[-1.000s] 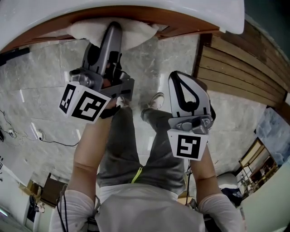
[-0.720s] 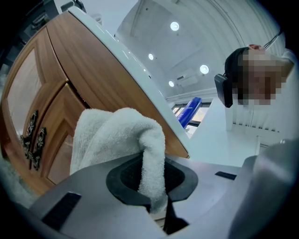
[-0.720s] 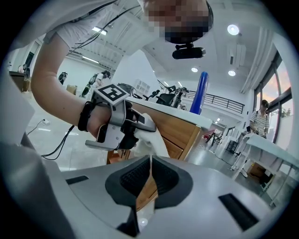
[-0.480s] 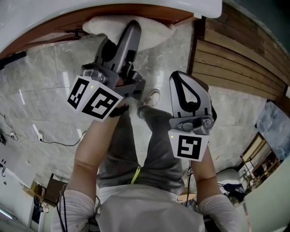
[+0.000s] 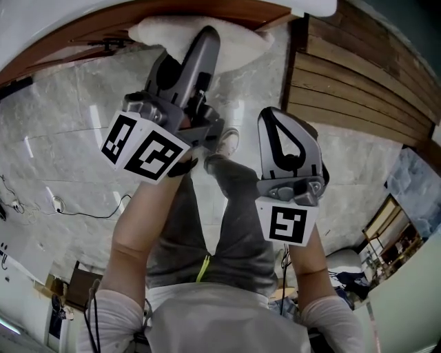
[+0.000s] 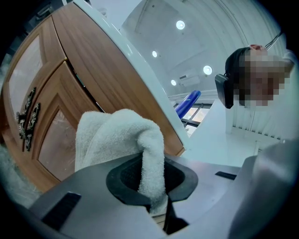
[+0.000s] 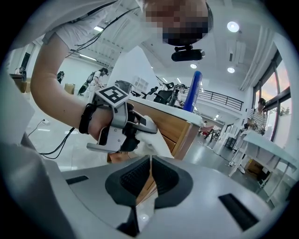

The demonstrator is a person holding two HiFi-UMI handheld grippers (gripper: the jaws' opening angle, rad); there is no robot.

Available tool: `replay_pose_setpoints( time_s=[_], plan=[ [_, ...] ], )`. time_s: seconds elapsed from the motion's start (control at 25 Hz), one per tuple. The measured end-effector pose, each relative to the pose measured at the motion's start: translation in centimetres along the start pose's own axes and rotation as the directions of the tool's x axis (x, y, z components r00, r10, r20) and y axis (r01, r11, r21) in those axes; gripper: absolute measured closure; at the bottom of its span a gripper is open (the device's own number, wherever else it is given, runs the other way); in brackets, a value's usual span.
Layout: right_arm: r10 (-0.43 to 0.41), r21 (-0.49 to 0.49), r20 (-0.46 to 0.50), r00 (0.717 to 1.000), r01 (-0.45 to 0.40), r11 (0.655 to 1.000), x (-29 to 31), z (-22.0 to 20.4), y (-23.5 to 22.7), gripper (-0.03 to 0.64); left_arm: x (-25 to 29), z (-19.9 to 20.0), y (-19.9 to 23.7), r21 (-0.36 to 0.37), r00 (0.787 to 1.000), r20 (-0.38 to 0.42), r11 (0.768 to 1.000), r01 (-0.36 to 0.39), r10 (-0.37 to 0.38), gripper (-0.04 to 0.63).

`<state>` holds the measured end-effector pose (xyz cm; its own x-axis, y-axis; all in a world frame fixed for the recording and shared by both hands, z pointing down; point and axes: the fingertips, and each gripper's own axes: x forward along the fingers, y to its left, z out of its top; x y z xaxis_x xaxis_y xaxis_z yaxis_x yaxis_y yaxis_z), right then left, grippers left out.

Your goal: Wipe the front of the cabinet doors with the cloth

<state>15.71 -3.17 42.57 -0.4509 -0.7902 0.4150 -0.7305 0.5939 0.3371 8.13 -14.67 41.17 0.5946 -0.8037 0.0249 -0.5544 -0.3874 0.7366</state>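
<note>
A white cloth (image 5: 238, 41) is pressed against the brown wooden cabinet door (image 5: 138, 19) at the top of the head view. My left gripper (image 5: 204, 43) is shut on it. In the left gripper view a fold of the cloth (image 6: 117, 137) is pinched in my left gripper (image 6: 152, 182) in front of the panelled door (image 6: 70, 70), near its ornate metal handle (image 6: 25, 119). My right gripper (image 5: 275, 118) hangs away from the cabinet over the person's legs. Its jaws are shut on nothing (image 7: 150, 172), and its view shows the left gripper (image 7: 121, 123) and the cloth (image 7: 154, 142).
A white countertop (image 5: 55, 17) overhangs the cabinet. A slatted wooden panel (image 5: 358, 89) stands to the right of it. Below are a marble floor (image 5: 69, 110), a cable (image 5: 83, 214) and the person's shoe (image 5: 227, 141).
My left gripper and the cloth have slid to the right along the cabinet front. The right gripper has stayed where it was.
</note>
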Motion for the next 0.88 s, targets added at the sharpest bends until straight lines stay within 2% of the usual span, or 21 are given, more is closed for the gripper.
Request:
replay_pose_setpoints(
  time_s=[0.24,0.64,0.88],
  plan=[
    [0.043,-0.007,0.004,0.999,-0.043,0.999,2.1,0.7,2.9,0.575,-3.6,1.0,2.3,0.012,0.999,-0.003,0.999,-0.046,0.046,0.538],
    [0.107,-0.026,0.053,0.993,-0.106,0.994,7.3,3.9,8.6,0.575,-10.7,5.5,12.1,0.069,0.979,0.042,0.977,-0.204,0.201,0.538],
    [0.097,-0.045,0.044,0.994,-0.095,0.994,9.2,3.4,9.3,0.575,-11.3,7.0,16.2,0.064,0.968,0.085,0.969,-0.24,0.234,0.538]
  ],
)
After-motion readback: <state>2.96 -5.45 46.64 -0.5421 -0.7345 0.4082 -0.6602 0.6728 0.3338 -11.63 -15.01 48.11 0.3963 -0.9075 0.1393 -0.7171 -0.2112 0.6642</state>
